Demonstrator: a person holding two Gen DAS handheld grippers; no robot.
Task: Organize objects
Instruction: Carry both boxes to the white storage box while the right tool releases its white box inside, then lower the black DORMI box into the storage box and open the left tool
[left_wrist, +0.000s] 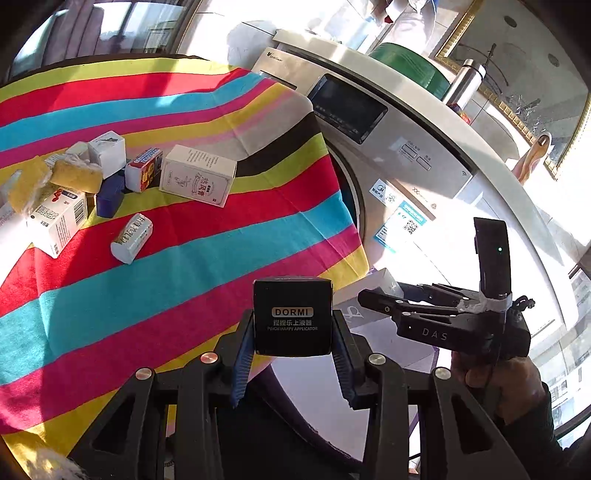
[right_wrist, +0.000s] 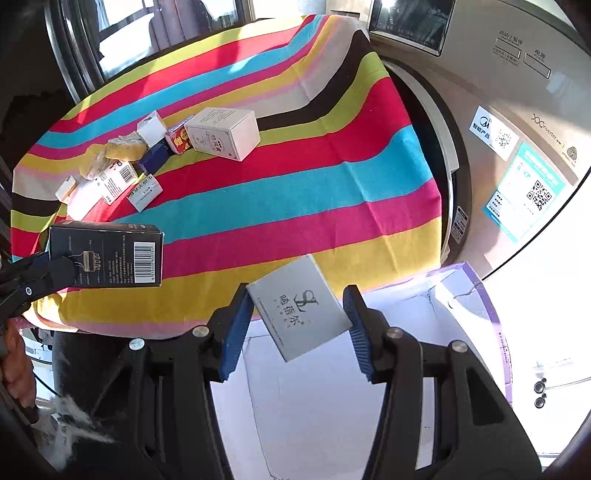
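Striped surface (right_wrist: 258, 206): left gripper (left_wrist: 293, 341) fingers clamp black box (left_wrist: 293, 317); right gripper (right_wrist: 297, 317) fingers pinch grey box (right_wrist: 299, 306), seemingly over white carton (right_wrist: 424, 332).

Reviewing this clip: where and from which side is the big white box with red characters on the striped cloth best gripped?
Probably across the white box's two long side faces, coming from above: it lies flat, its right side is clear, and only the small red box crowds its left end.

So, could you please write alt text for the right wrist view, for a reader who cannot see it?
The right gripper holds a tilted grey box between its blue fingers, above an open white carton with a purple rim. On the left, the left gripper grips a black box over a striped cloth that bears a cluster of small boxes, beside a washing machine.
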